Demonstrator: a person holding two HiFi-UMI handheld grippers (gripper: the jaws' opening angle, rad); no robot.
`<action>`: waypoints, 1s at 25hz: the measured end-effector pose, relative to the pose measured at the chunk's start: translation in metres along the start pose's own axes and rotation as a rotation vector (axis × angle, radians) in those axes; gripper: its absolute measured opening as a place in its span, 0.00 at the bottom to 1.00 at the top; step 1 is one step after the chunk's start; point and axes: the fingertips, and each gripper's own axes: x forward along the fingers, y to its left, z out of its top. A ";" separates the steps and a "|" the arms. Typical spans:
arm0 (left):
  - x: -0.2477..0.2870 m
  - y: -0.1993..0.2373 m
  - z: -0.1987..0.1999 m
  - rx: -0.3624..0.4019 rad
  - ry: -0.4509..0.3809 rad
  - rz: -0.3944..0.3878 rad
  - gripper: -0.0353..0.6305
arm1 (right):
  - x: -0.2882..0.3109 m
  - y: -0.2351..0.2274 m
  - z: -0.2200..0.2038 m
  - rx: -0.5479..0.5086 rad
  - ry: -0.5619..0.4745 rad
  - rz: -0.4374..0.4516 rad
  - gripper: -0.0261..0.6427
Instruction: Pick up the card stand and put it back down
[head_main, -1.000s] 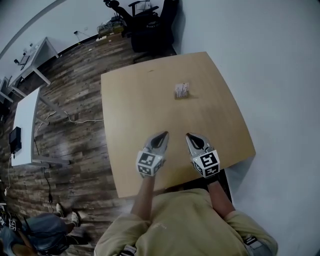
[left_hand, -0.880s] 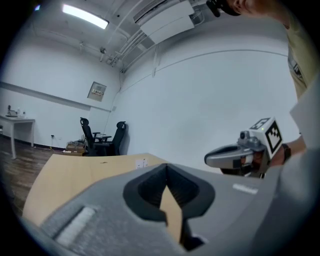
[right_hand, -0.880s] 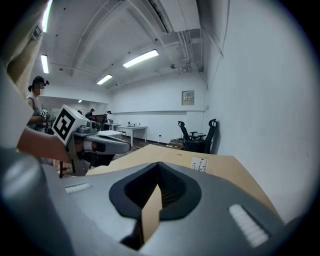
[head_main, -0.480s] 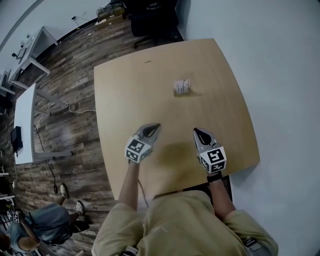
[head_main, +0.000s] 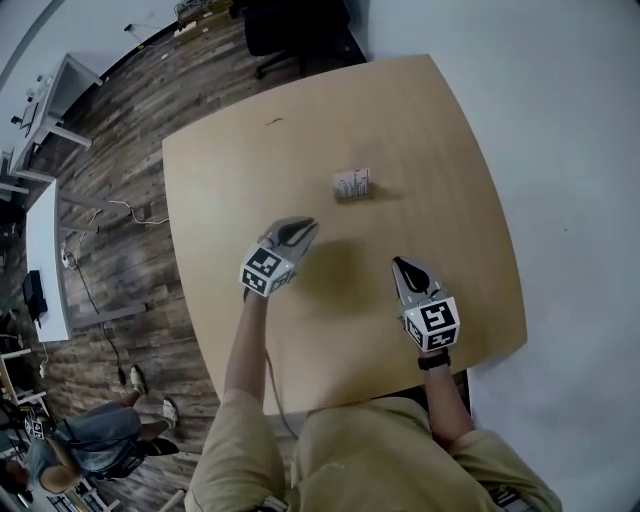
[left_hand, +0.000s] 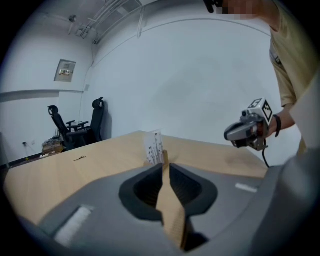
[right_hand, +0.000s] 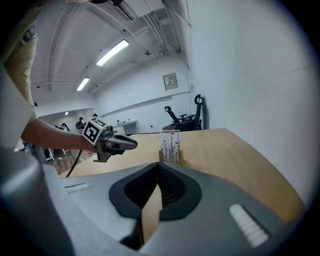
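Note:
The card stand (head_main: 352, 184), a small wooden block with white printed cards upright in it, stands on the tan table (head_main: 300, 130) beyond both grippers. My left gripper (head_main: 300, 229) hovers to its near left and points at it. In the left gripper view the card stand (left_hand: 154, 147) stands just beyond my left gripper (left_hand: 165, 161). Its jaws are opening to a thin slit, with nothing between them. My right gripper (head_main: 402, 264) hovers nearer the table's front right, tips together and empty. From the right gripper view (right_hand: 158, 165) the card stand (right_hand: 171, 148) is straight ahead, farther off.
Black office chairs (head_main: 290, 25) stand past the table's far edge. A white desk (head_main: 40, 250) and a standing person (head_main: 85, 455) are on the wood floor to the left. A small dark mark (head_main: 272, 122) lies on the far tabletop.
My left gripper has moved forward and leftward, closer to the card stand. The right gripper has drifted right, so the two grippers are farther apart. The stand has not moved.

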 end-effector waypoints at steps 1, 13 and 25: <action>0.012 0.007 -0.002 0.014 0.008 -0.012 0.13 | 0.007 -0.007 -0.002 0.010 0.003 -0.006 0.04; 0.124 0.051 -0.020 0.127 0.099 -0.194 0.54 | 0.085 -0.053 0.002 0.030 -0.008 0.035 0.04; 0.189 0.025 -0.006 0.215 0.089 -0.325 0.44 | 0.099 -0.079 -0.019 0.044 0.007 0.043 0.04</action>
